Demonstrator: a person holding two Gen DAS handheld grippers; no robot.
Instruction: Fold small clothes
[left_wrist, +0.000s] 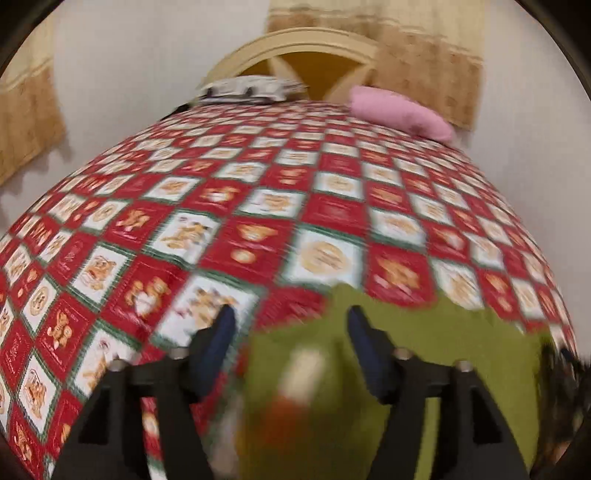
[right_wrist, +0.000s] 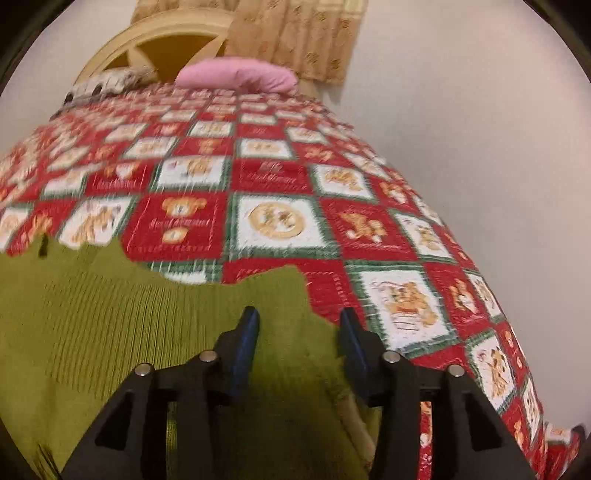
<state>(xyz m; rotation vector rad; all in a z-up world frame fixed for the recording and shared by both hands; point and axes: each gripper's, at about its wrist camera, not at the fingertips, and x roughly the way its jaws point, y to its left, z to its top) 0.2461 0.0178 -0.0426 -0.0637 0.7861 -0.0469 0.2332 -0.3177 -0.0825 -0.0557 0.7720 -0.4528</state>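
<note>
A small olive-green ribbed garment (left_wrist: 443, 350) lies on the bed's red-and-white checked quilt (left_wrist: 258, 206), blurred in the left wrist view. A pale and red patch (left_wrist: 299, 384) shows on it, too smeared to make out. My left gripper (left_wrist: 290, 321) is open over the garment's left edge, with cloth lying between the jaws and the blue pads apart from it. In the right wrist view the same garment (right_wrist: 110, 314) spreads to the left, its far edge wavy. My right gripper (right_wrist: 299, 315) is open over the garment's right corner, its pads clear of the cloth.
The quilt (right_wrist: 277, 177) covers the whole bed. At the head lie a pink pillow (left_wrist: 399, 110) and a grey patterned pillow (left_wrist: 251, 86) before a cream arched headboard (left_wrist: 295, 44). Beige curtains (right_wrist: 303, 37) hang behind. A white wall (right_wrist: 480, 147) runs along the right side.
</note>
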